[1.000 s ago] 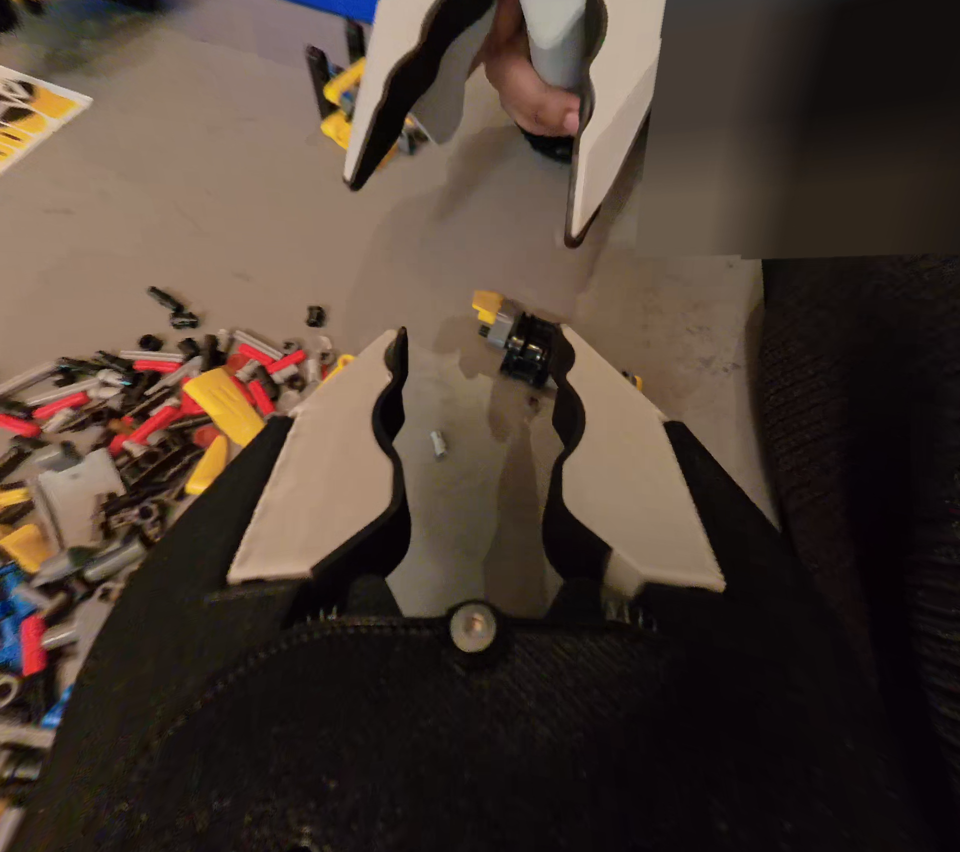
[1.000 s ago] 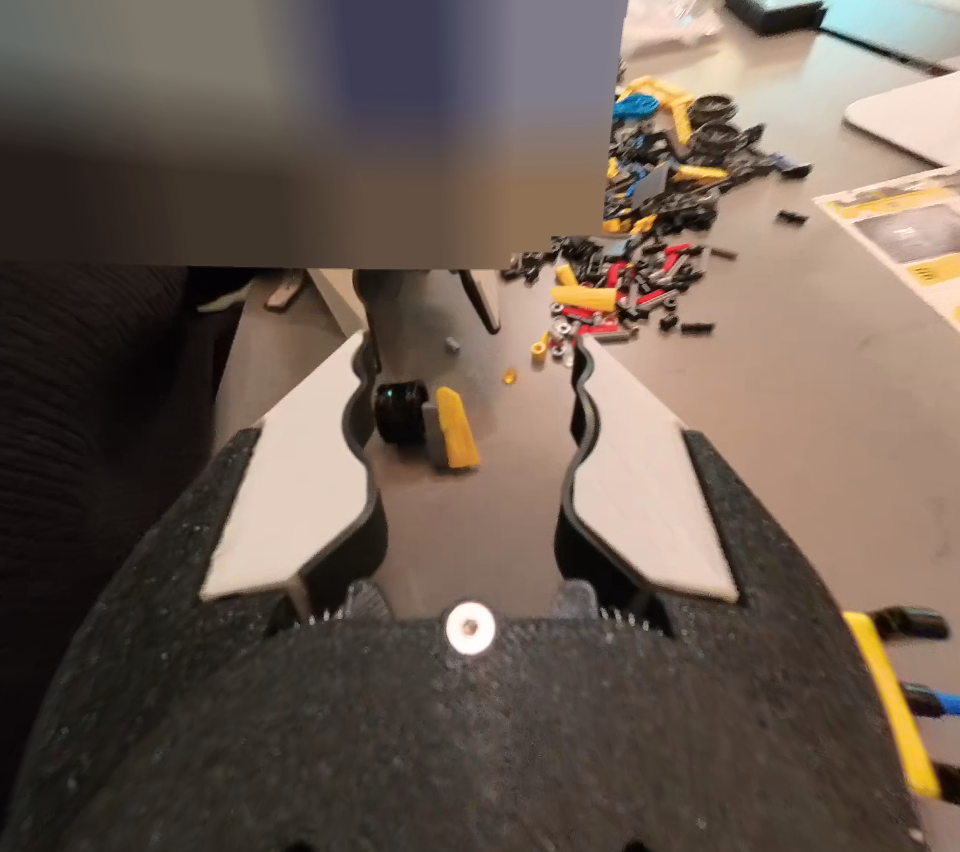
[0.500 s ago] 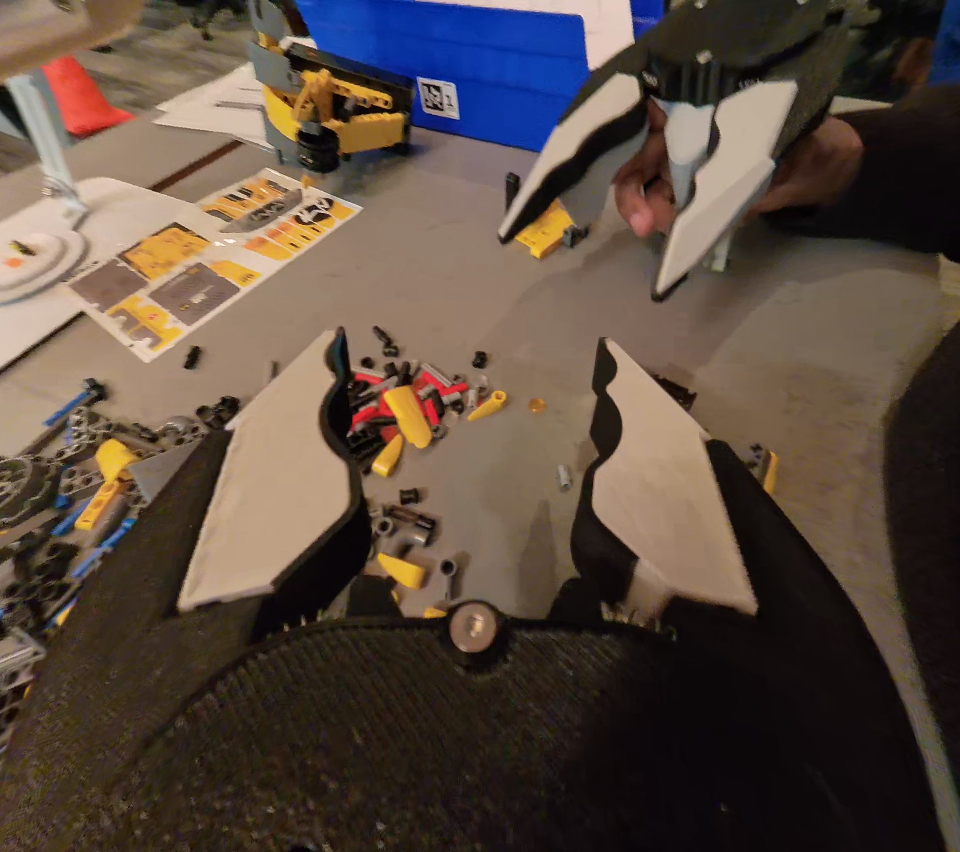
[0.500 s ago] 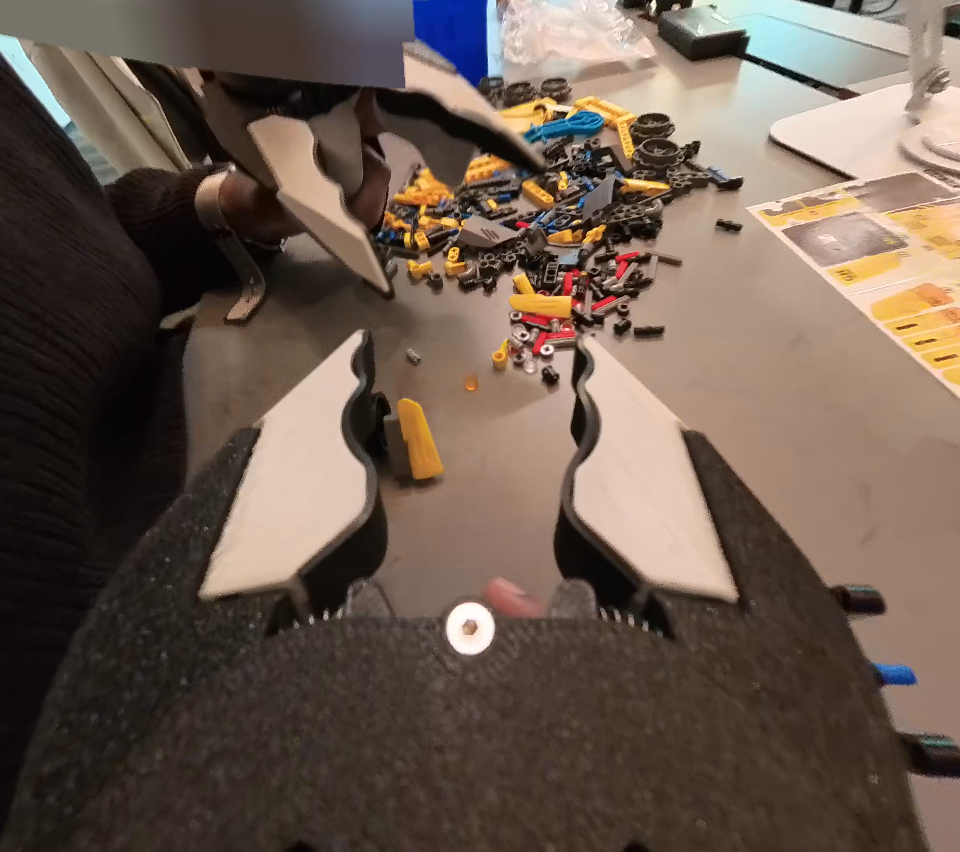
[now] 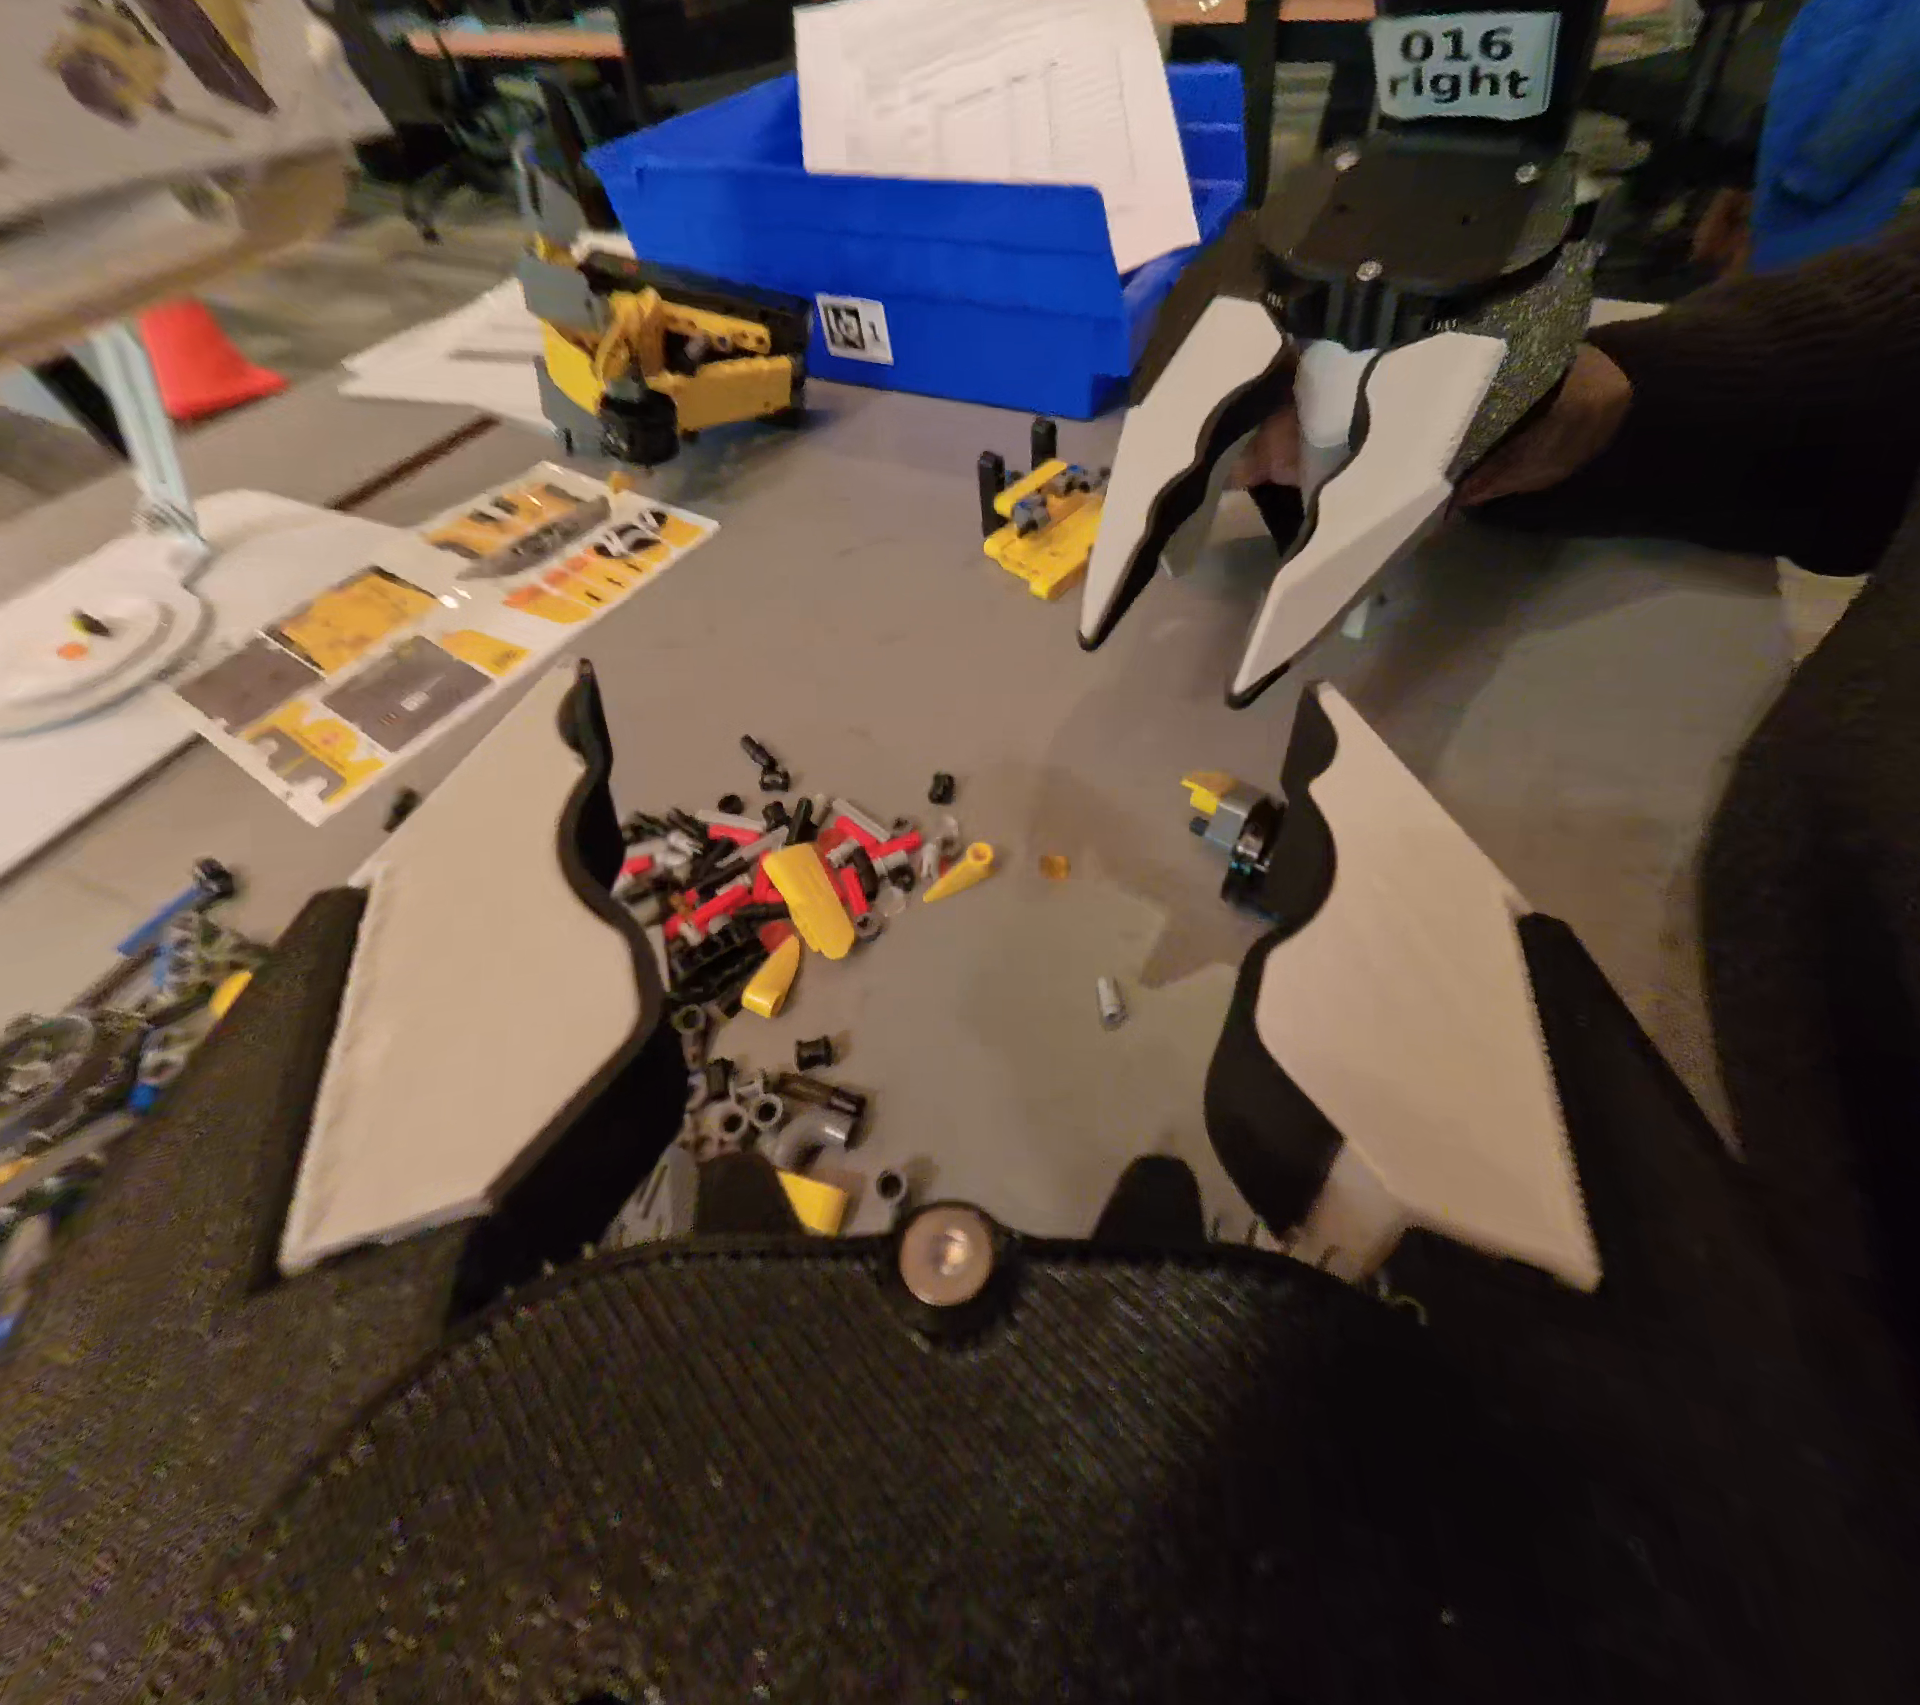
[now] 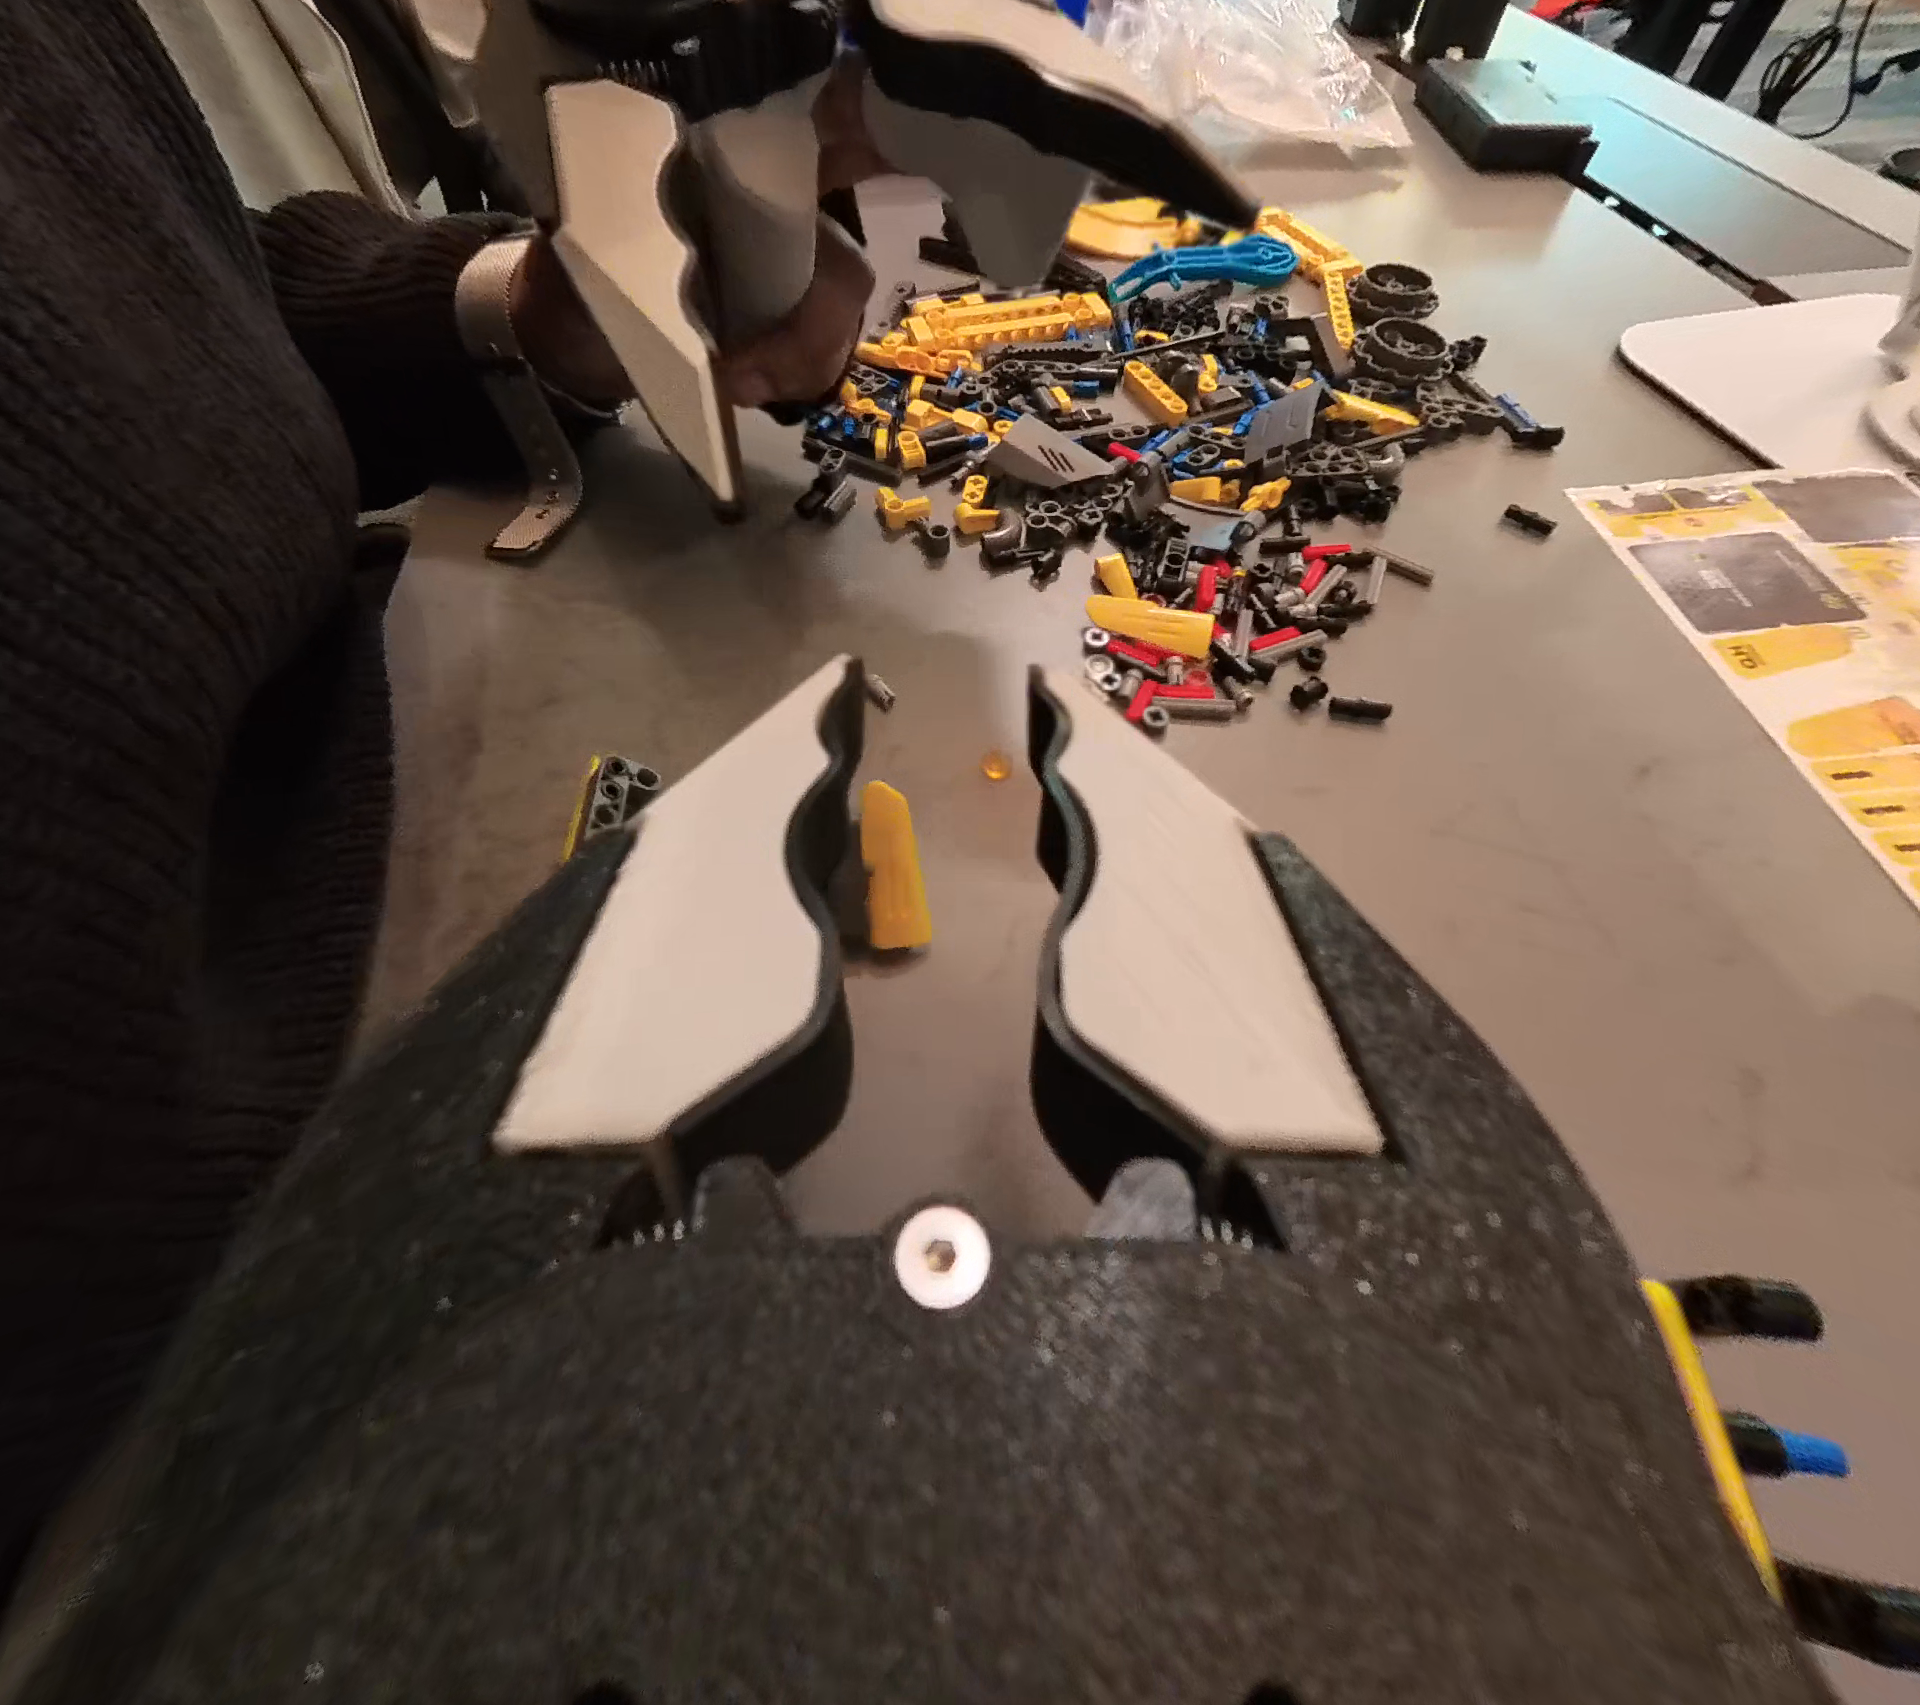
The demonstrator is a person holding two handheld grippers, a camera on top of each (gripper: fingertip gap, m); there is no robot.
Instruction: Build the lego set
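A small assembly (image 6: 894,866) of a yellow wedge, a grey block and a black wheel lies on the grey table. It sits between the fingers of my right gripper (image 6: 943,673), close to the left finger, which hides the wheel. The right gripper is open with a narrow gap and holds nothing. In the left wrist view the assembly (image 5: 1231,824) lies by my right finger. My left gripper (image 5: 951,699) is open wide and empty above a small pile of red, black and yellow bricks (image 5: 790,897). The right gripper (image 5: 1164,668) hovers just beyond the assembly.
A large pile of loose bricks (image 6: 1143,408) lies under the left gripper (image 6: 987,356). A blue bin (image 5: 935,253), a part-built yellow model (image 5: 665,377), a small yellow sub-assembly (image 5: 1039,512), sticker sheets (image 5: 416,637) and a white lamp base (image 5: 94,627) stand farther off.
Both grippers have risen and tilted up from just above the table. My left gripper's jaws have opened wider and now frame the small pile. My right gripper's jaws have narrowed around the assembly.
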